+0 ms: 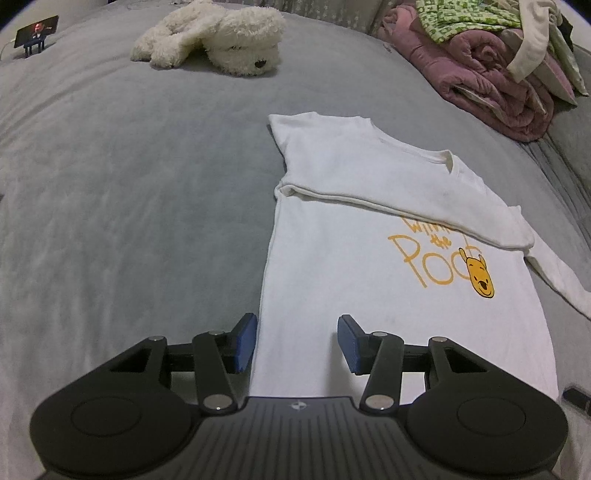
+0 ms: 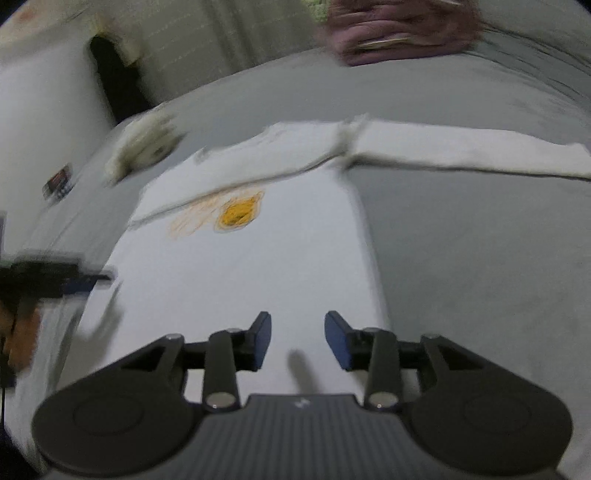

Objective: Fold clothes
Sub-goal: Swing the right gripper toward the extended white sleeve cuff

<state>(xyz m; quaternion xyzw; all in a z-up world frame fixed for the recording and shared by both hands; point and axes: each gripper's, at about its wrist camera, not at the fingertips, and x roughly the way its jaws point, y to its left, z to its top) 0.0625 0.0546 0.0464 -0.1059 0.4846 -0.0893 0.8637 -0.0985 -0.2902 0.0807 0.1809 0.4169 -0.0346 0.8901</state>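
Observation:
A white long-sleeved shirt [image 1: 369,266] with an orange print and a yellow bear face lies flat on the grey bed. Its left sleeve is folded across the chest; the other sleeve [image 2: 480,155] stretches out to the right in the right wrist view. My left gripper [image 1: 295,343] hovers open over the shirt's left lower edge, nothing between its blue pads. Over the shirt's [image 2: 240,277] lower part my right gripper [image 2: 297,339] is open and empty too. The right wrist view is blurred. At that view's left edge shows the left gripper [image 2: 55,275].
A white plush dog [image 1: 218,37] lies at the far side of the grey bed [image 1: 129,203]. A heap of pink blanket and other clothes [image 1: 491,55] sits far right. A phone on a stand [image 1: 35,31] is at the far left.

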